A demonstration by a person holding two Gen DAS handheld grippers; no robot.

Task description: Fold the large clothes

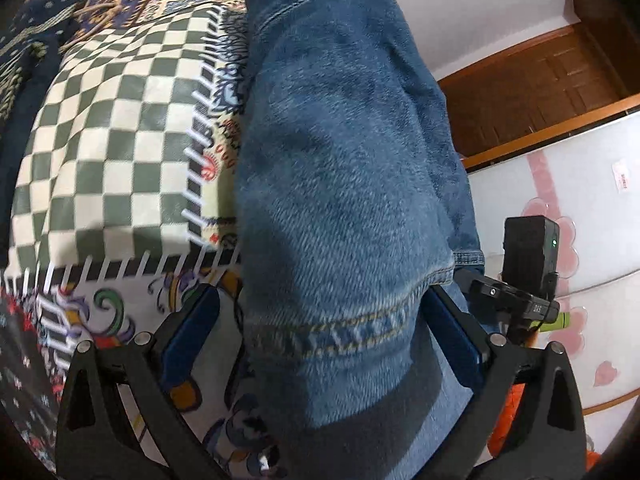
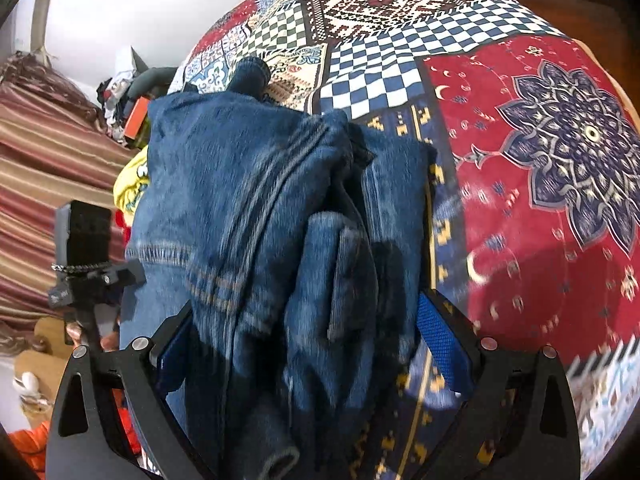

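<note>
Both tongs stand spread with denim between their blue pads: the left gripper (image 1: pixel 320 320) straddles a stitched hem of the blue denim jeans (image 1: pixel 340 140), the right gripper (image 2: pixel 304 344) a bunched fold. Whether either pinches cloth is unclear. Jeans lie on the patchwork patterned bedspread (image 2: pixel 520 120), its checkered panel left.
</note>
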